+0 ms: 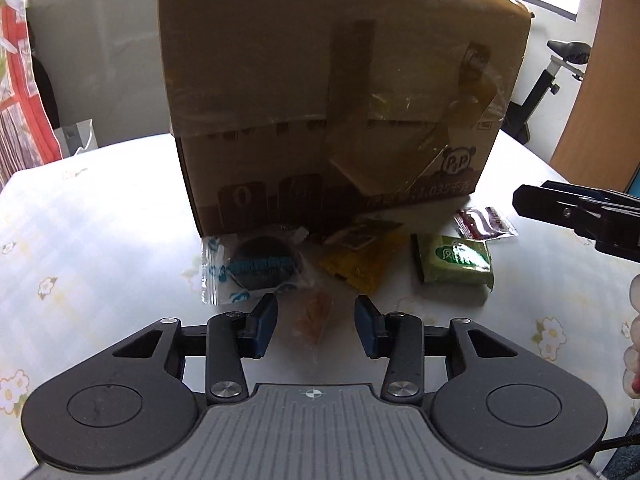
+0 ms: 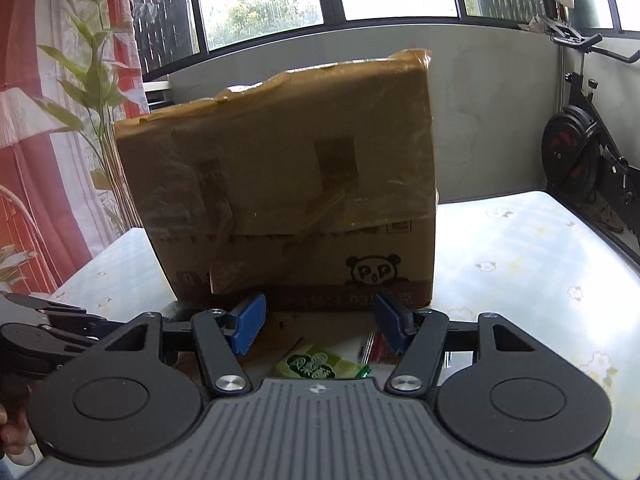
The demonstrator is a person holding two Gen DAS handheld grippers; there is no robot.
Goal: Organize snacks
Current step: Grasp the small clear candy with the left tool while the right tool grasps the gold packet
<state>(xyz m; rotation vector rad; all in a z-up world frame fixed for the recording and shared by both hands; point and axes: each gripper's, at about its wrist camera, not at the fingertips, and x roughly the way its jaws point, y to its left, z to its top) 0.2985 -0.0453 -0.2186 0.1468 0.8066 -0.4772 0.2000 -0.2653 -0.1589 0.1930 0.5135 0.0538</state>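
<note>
A taped brown cardboard box stands on the table; it also fills the right wrist view. In front of it lie a dark round cookie in a clear wrapper, a yellow packet, a green packet, a small red sachet and a small clear-wrapped orange candy. My left gripper is open, its jaws either side of the orange candy, just above it. My right gripper is open above the green packet and red sachet; it also shows at the right edge of the left wrist view.
The table has a pale floral cloth. An exercise bike stands beyond the table's right end. A red and white curtain and a plant are at the left, with windows behind.
</note>
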